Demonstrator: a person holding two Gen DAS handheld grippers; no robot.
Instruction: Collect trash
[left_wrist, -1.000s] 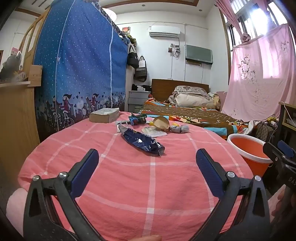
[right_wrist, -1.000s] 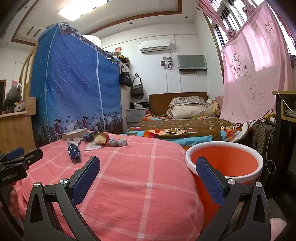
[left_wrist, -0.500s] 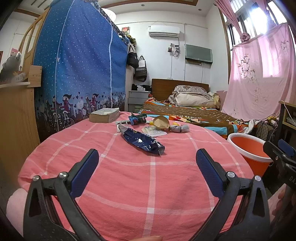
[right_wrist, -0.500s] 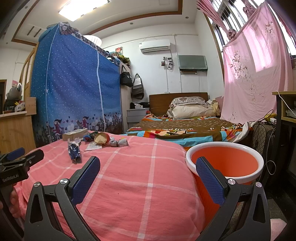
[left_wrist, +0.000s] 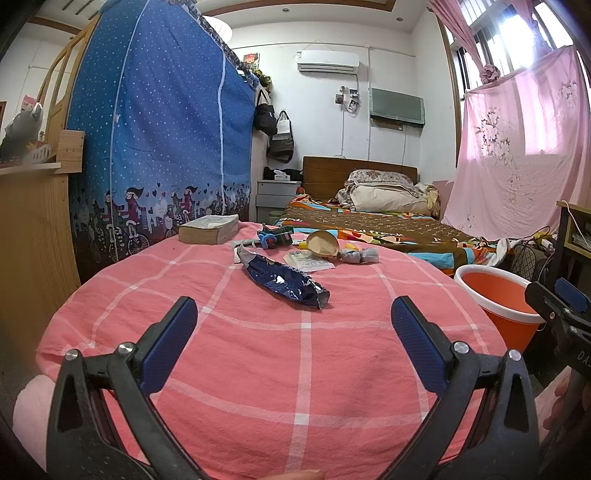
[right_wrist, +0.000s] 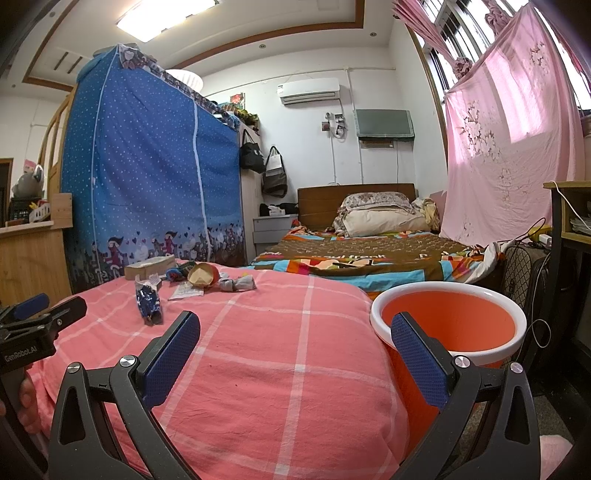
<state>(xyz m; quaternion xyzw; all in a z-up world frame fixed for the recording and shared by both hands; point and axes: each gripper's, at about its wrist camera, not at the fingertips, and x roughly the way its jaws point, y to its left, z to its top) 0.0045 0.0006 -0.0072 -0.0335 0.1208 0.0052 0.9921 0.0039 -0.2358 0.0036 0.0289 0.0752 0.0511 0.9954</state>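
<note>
1. Left wrist view: we hold our left gripper (left_wrist: 294, 325) wide apart and empty above the pink checked cover (left_wrist: 258, 362); the crumpled blue wrapper (left_wrist: 284, 280) lies ahead, the orange bucket (left_wrist: 498, 295) right.
2. Right wrist view: our right gripper (right_wrist: 295, 339) gapes wide, empty, with the bucket (right_wrist: 448, 325) beside its right finger and the wrapper (right_wrist: 148, 301) far left.

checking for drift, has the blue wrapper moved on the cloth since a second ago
No. In the left wrist view the blue wrapper keeps its place on the pink cloth, just short of the book and the paper.

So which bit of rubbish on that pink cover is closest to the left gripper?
The crumpled dark blue foil wrapper. It lies alone, nearest the open left gripper; the paper slip, grey wad and round tan piece sit farther back.
</note>
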